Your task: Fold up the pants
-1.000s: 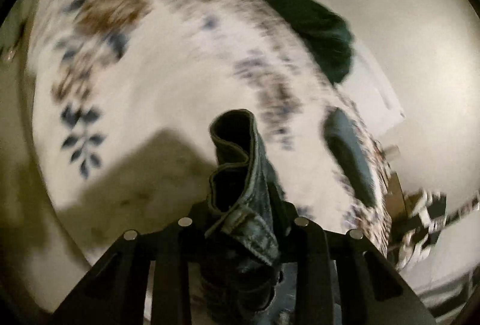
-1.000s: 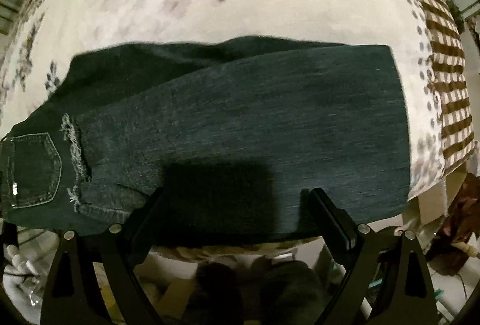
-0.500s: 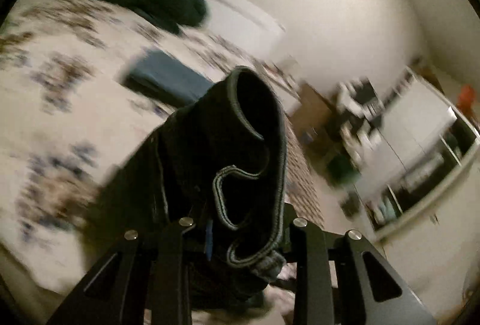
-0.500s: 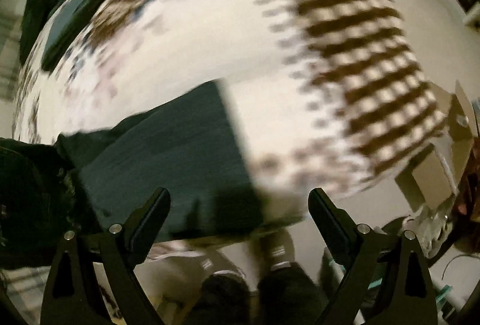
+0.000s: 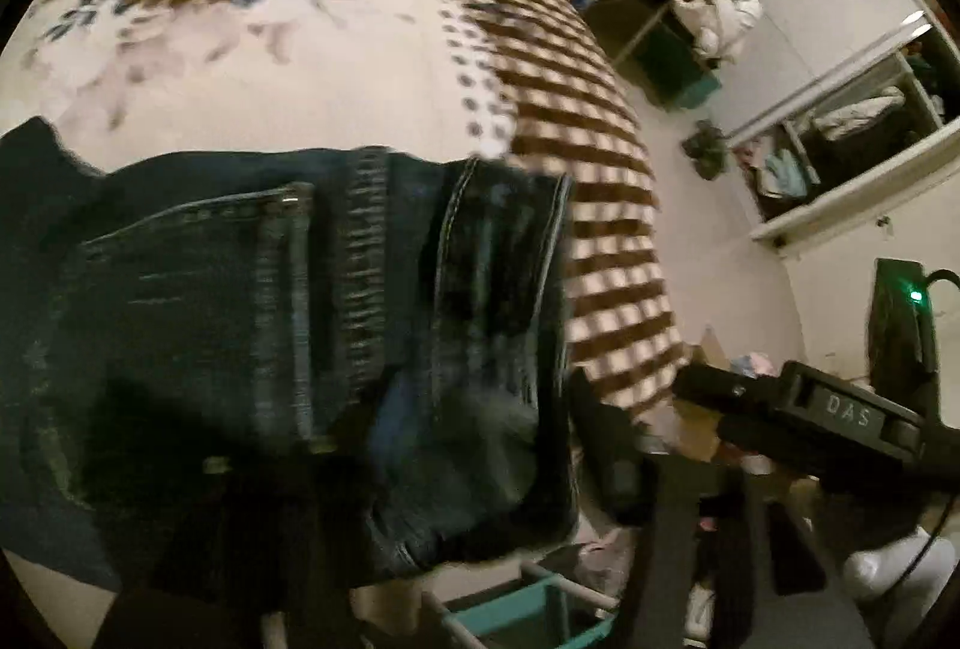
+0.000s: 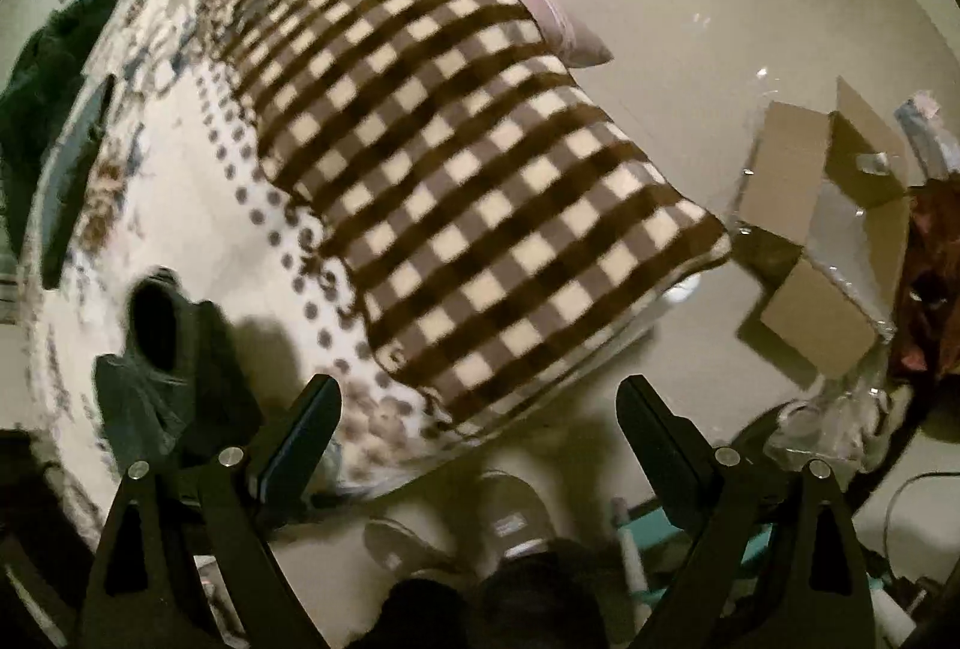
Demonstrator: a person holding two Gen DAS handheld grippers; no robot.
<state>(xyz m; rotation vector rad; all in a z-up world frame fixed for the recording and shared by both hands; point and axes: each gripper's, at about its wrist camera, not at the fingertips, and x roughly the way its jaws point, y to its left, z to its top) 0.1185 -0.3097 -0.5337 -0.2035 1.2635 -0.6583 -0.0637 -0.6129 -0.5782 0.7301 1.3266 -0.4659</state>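
Note:
Dark blue jeans (image 5: 312,325) lie folded on the floral bedspread (image 5: 252,67), back pocket and waistband up, close under the left wrist camera. My left gripper (image 5: 468,457) hangs over the waistband end with its jaws opening. One finger (image 5: 606,445) stands just off the denim's right edge, and the other is hidden in shadow. In the right wrist view only a bunched corner of the jeans (image 6: 168,355) shows at the left. My right gripper (image 6: 480,421) is open and empty over the bed's edge. Its black housing (image 5: 840,415) shows in the left wrist view.
A brown-and-cream checked blanket (image 6: 456,181) covers the bed's right side. An opened cardboard box (image 6: 822,229) sits on the floor, and a person's feet (image 6: 510,523) are below the gripper. A teal basket (image 5: 528,613) stands by the bed, and shelves of clothes (image 5: 840,127) line the wall.
The left gripper swung the held waistband across the bed and laid it flat over the jeans, and its jaws widened. The right gripper swept right, off the denim to the checked blanket.

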